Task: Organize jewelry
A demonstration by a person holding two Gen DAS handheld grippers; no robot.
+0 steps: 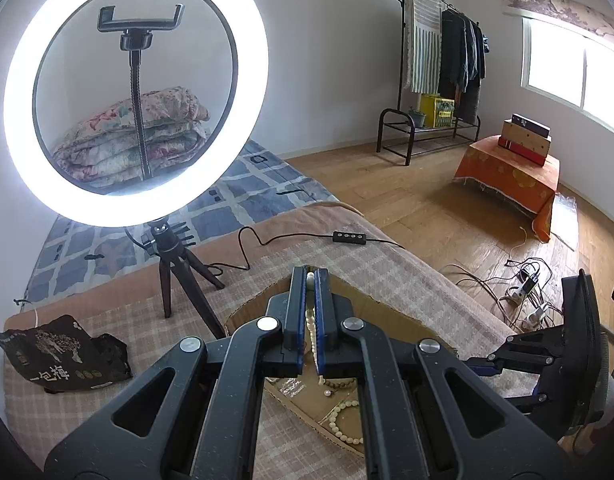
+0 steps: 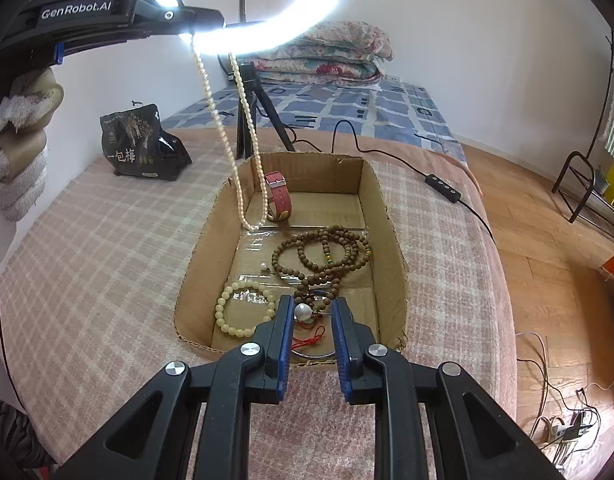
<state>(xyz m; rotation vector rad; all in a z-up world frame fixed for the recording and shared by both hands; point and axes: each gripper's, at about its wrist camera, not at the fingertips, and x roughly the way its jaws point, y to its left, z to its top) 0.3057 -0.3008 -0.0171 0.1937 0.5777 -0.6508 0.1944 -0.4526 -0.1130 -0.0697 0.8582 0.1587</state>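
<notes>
My left gripper [image 1: 310, 276] is shut on a long pearl necklace [image 1: 310, 332]. In the right wrist view the left gripper [image 2: 205, 26] is at the upper left, and the pearl necklace [image 2: 223, 136] hangs from it in a loop down into a cardboard box [image 2: 391, 240]. My right gripper [image 2: 313, 316] hovers over the box's near end, its pads pressed on a pearl pin [image 2: 303, 312]. In the box lie a brown bead string [image 2: 327, 248], a cream bead bracelet [image 2: 227, 308], a red watch [image 2: 281, 196] and a silver bangle [image 2: 313, 356].
The box sits on a checked blanket [image 2: 107, 260] on a bed. Behind it stand a lit ring light [image 1: 135, 92] on a tripod [image 1: 171, 276], its cable remote [image 2: 443, 186] and a black snack bag [image 2: 139, 148]. Floor cables [image 1: 527, 292] lie to the right.
</notes>
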